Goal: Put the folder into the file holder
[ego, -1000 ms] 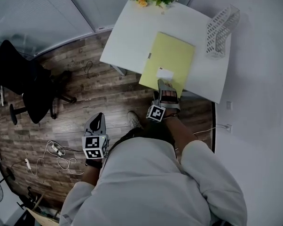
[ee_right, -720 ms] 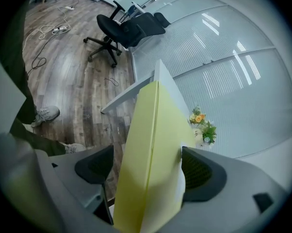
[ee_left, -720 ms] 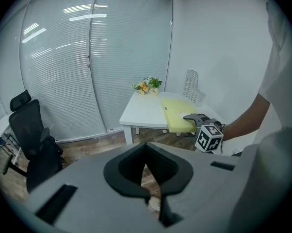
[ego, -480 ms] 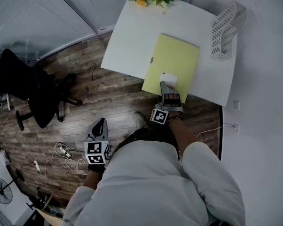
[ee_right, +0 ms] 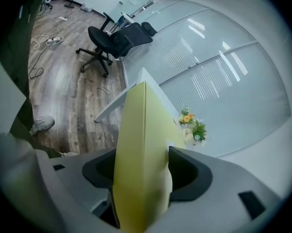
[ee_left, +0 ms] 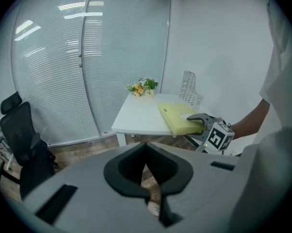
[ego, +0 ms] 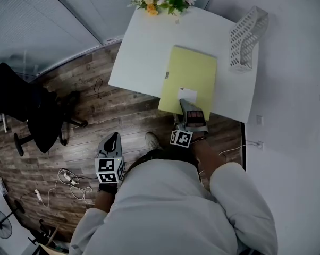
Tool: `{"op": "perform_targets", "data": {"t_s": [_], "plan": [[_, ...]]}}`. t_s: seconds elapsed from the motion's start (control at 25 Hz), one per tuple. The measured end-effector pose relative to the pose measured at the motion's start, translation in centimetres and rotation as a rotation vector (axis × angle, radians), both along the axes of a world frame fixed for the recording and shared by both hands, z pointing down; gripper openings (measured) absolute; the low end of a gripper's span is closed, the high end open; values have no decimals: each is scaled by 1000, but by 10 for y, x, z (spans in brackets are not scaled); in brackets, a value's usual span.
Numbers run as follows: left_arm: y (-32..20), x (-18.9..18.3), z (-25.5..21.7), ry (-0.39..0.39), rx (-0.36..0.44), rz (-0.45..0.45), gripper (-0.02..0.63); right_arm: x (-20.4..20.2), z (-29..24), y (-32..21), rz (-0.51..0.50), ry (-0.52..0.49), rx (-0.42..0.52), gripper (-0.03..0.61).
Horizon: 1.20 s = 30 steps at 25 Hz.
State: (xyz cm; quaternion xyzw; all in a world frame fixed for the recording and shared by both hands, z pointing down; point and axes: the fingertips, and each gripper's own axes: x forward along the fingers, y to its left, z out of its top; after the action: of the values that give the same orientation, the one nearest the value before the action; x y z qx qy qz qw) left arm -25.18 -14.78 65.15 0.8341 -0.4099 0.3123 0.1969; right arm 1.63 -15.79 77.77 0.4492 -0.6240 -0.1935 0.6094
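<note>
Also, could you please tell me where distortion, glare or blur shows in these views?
Head view: fisheye curves the floor boards. Left gripper view: light streaks glare on the blinds, corners vignetted. Right gripper view: the folder, close up, looks soft.

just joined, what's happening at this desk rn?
A person is working with a handheld gripper in each hand. The right gripper has the near edge of the yellow folder between its jaws, which have just been closing on it. The folder lies on the white table, not yet in the white mesh file holder at the table's far right corner. The left gripper hangs over the floor, jaws together, holding nothing.
</note>
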Motion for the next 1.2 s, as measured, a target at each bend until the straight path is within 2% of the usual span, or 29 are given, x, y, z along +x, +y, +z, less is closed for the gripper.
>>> {"op": "perform_targets", "data": {"t_s": [0.32,0.48,0.64,0.8,1.2], "plan": [[-20,25,-9,66,27,-3,8,29,-78,0,-33,-16,47,217],[-26,39,-15,92,41,-9,8,54,-106,-5,-52,18,6,192],[-28,53,-19,113,49,-14,8,79,-128,-14,-69,-9,-26,180],[-27,64,-21,124,47,-21,8,102,-164,-21,6,-132,-24,173],[-26,79,-22,126,51,-4,8,143,-236,-30,255,-534,131,167]]}}
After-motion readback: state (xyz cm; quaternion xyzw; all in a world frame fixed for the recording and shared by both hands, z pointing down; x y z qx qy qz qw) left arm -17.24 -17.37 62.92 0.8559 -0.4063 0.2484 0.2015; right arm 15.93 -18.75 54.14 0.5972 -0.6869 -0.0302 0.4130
